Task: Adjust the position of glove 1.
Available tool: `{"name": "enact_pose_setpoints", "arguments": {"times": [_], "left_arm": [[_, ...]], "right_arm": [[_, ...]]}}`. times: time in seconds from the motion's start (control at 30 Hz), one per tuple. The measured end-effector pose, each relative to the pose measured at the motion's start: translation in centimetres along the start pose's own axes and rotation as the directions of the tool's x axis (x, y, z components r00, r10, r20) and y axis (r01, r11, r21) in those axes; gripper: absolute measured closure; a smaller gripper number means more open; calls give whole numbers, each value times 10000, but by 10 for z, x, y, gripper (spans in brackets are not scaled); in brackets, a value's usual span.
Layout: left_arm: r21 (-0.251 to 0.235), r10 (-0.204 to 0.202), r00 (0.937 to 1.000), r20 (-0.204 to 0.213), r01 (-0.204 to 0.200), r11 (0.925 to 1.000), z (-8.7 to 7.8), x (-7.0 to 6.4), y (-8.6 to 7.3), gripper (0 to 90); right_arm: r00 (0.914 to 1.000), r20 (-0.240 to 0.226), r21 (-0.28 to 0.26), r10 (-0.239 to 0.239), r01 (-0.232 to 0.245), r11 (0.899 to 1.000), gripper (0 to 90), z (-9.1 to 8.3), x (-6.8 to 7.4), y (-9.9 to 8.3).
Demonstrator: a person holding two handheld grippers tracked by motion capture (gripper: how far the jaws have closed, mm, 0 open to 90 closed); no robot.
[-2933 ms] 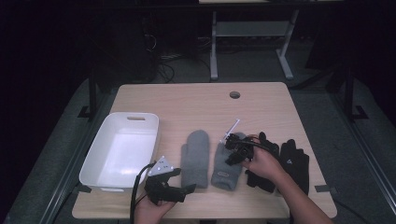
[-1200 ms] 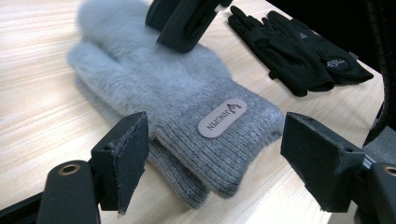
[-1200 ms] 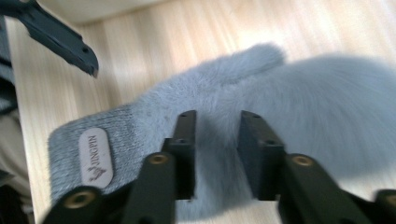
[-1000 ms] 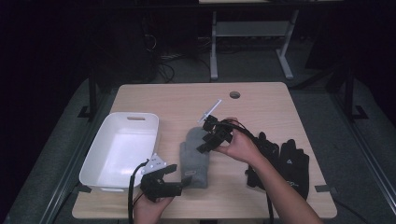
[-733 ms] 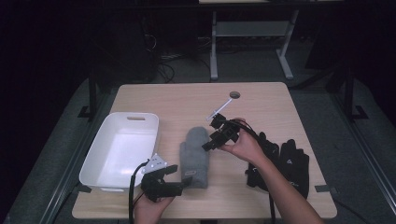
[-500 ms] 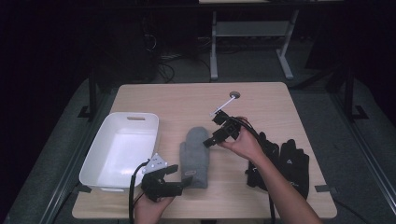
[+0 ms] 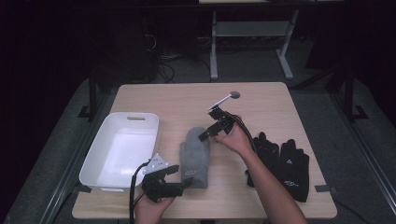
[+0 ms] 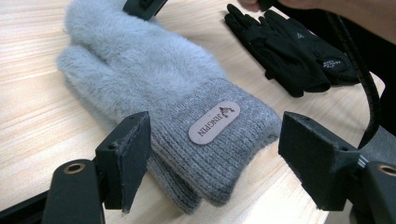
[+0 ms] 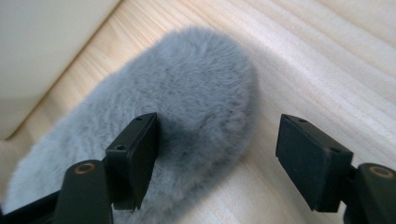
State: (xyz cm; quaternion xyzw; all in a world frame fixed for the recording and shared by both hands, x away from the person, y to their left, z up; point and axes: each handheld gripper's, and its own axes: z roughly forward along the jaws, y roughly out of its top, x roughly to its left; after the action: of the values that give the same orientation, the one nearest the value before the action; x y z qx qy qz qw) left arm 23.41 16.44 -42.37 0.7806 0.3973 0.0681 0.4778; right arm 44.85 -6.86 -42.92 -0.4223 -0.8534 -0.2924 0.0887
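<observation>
You've got a wooden table (image 7: pixel 280 100) with a white bin (image 7: pixel 122 154) on the left side, a pair of black gloves (image 7: pixel 280 161) on the right, and the grey fuzzy mittens (image 7: pixel 195 154) stacked in the middle, cuffs toward you. My guess is those mittens are headed for the bin, so the trick here is grabbing both layers together at each end.

With the left gripper (image 7: pixel 180 176), slide in low so one jaw goes under the bottom cuff, otherwise you'll only pinch the top mitten with the label (image 8: pixel 215 122) and the other one stays behind. With the right gripper (image 7: pixel 208 135), come down a bit further onto the fluffy tip before closing, since fur squashes and slips.

Right now the left gripper is spread wide, jaws either side of the cuff end and not clamping anything. The right gripper is spread wide too, hovering at the mitten's rounded tip, one jaw just over the fur, holding nothing.
</observation>
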Motion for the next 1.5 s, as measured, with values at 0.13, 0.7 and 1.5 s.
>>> {"name": "enact_pose_setpoints", "arguments": {"times": [0.13, 0.7, 1.5], "left_arm": [[58, -37, 10000, 73, 37, 10000, 2, 0, -1, 253], [36, 38, 10000, 16, -38, 10000, 0, 1, 0, 253], [31, -568, 9975, 413, 567, 9984, 8, 1, 7, 250]], "right_arm": [[9998, 171, 270, -104, 100, 9996, 306, 10, -1, 0], [9924, -1071, 360, 604, -568, 9977, 551, 22, -11, -8], [9777, -1804, -278, 1079, -1147, 9930, 776, -16, -13, -36]]}}
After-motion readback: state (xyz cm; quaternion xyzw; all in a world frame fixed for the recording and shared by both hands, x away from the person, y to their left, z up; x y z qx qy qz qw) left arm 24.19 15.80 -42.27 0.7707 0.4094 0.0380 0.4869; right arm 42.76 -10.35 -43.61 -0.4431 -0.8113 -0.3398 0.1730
